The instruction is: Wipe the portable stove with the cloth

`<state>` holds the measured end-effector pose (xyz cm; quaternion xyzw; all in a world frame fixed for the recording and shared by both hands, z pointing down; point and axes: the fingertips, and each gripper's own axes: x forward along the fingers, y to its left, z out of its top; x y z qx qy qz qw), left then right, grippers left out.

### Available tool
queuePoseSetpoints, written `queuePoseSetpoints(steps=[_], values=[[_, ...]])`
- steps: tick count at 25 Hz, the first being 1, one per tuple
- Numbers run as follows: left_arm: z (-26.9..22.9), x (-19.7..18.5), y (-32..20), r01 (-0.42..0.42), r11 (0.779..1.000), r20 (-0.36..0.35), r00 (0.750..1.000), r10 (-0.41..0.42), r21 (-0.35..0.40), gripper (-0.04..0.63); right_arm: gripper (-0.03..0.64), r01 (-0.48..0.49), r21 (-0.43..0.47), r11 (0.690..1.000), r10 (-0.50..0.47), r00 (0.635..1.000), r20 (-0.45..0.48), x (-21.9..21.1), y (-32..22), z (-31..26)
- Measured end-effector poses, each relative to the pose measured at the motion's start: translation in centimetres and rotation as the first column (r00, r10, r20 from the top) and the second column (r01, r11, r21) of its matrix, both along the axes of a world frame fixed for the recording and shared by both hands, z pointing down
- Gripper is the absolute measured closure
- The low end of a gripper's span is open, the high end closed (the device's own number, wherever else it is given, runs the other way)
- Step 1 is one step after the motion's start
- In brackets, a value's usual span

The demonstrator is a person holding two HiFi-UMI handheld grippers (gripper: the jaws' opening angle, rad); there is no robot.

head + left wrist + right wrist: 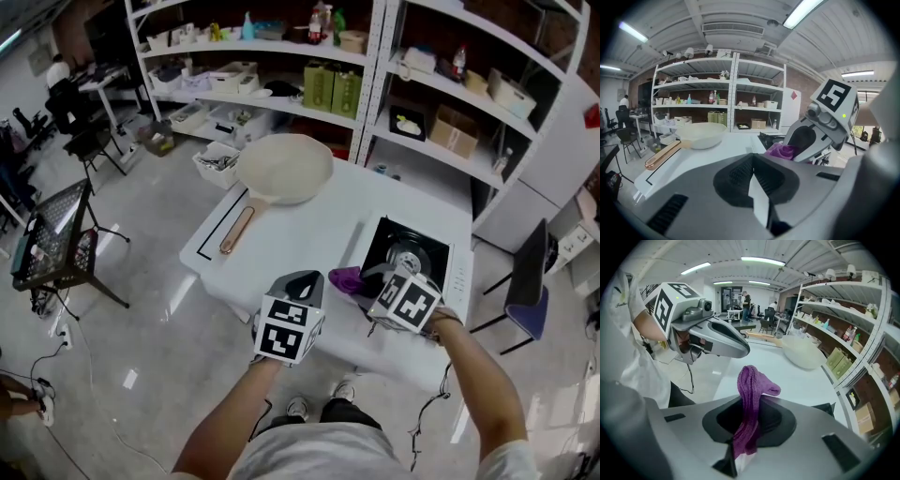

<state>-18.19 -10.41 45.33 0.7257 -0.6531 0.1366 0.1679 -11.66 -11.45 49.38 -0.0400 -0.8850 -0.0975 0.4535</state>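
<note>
The portable stove (pixel 405 251), black-topped with a white body, stands on the right part of the white table (pixel 309 234). A purple knitted cloth (pixel 345 279) hangs just left of the stove, near the table's front edge. My right gripper (pixel 364 284) is shut on this cloth (pixel 751 390), which sticks up between the jaws in the right gripper view. My left gripper (pixel 302 281) floats close to the left of the cloth, jaws shut with nothing in them (pixel 752 161). In the left gripper view the cloth (pixel 780 151) shows beside the right gripper (pixel 794 149), with the stove (pixel 771 138) behind it.
A large white pan (pixel 284 169) with a copper handle lies on the table's far left part. Loaded shelves (pixel 375 84) stand behind the table. A dark chair (pixel 530 281) is at the right, a black stand (pixel 56 244) on the floor at the left.
</note>
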Motion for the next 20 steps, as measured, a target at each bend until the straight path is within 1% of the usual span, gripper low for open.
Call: queuePoseSetpoints(steps=[7,11,13,17,20], values=[[-0.6,-0.9,-0.9,0.044,0.999,0.003,0.999,-0.044,-0.001,0.591,0.554,0.053,-0.067,0.996,-0.048,0.996,0.076,-2.3,-1.1,-4.5],[-1.1,-1.0,-1.8,0.070,0.997,0.005,0.998,-0.070,0.013,0.591,0.554,0.070,-0.134,0.988,-0.055,0.992,0.111,-3.5,-2.0,-5.9],[-1.2,-1.0,-2.3,0.084,0.996,0.012,0.996,-0.084,0.014,0.591,0.554,0.081,-0.164,0.983,-0.061,0.991,0.123,-3.9,-2.3,-6.0],[-1.1,-1.3,-2.7,0.121,0.993,0.020,0.992,-0.121,-0.006,0.591,0.554,0.088,-0.240,0.967,-0.058,0.990,0.129,-4.9,-2.8,-5.0],[-1.0,-1.4,-3.0,0.144,0.989,0.025,0.989,-0.144,-0.016,0.591,0.554,0.105,-0.253,0.962,-0.079,0.991,0.111,-5.6,-3.2,-3.9]])
